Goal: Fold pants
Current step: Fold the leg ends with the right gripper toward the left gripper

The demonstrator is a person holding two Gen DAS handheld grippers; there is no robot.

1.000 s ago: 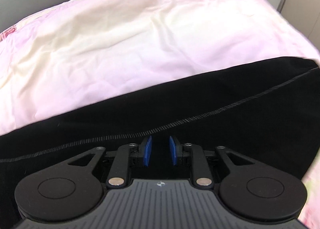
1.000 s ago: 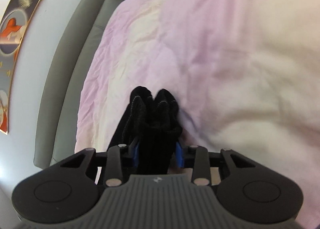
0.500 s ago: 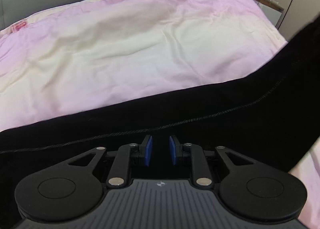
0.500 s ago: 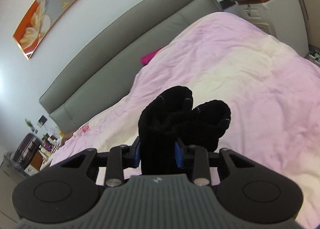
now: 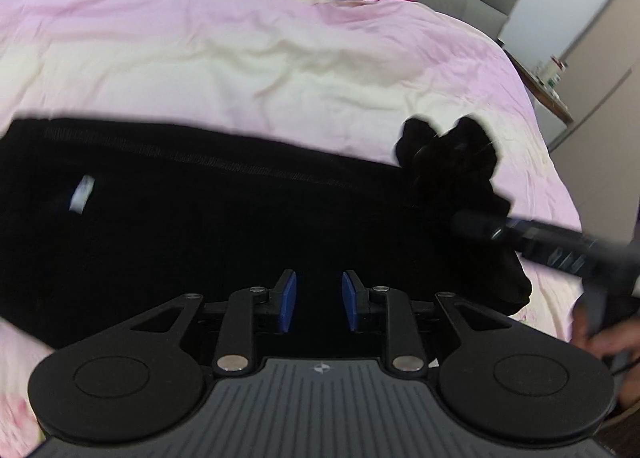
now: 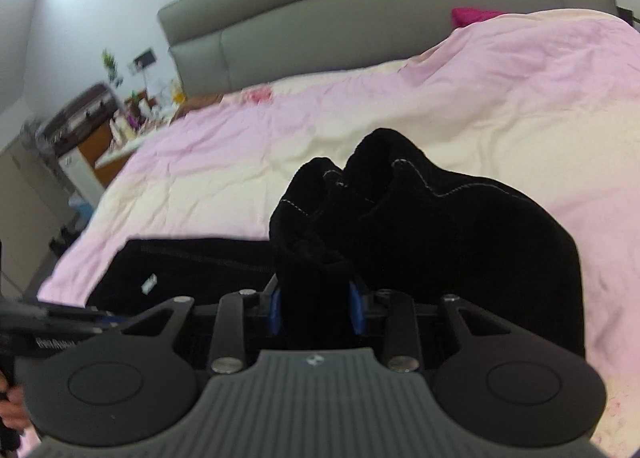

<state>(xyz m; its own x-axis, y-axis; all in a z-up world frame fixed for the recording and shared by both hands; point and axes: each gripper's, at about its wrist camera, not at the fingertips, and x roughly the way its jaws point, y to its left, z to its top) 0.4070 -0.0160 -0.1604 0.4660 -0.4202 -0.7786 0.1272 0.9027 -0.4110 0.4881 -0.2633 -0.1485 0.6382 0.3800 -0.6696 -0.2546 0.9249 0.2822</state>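
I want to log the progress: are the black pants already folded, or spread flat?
Partly folded. The right gripper holds bunched leg ends above the pants, which lie on the pink duvet; the fold is not laid down.

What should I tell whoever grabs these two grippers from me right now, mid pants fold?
Right gripper: shut on a bunched end of the black pants, held up over the rest of them.
Left gripper: jaws apart with black fabric between the pads; a grip can't be confirmed.
The pants lie across the pink bedspread, white tag showing near the far end.
Done: one end gathered and brought over.
Left: lay it down, square the edges, finish folding.
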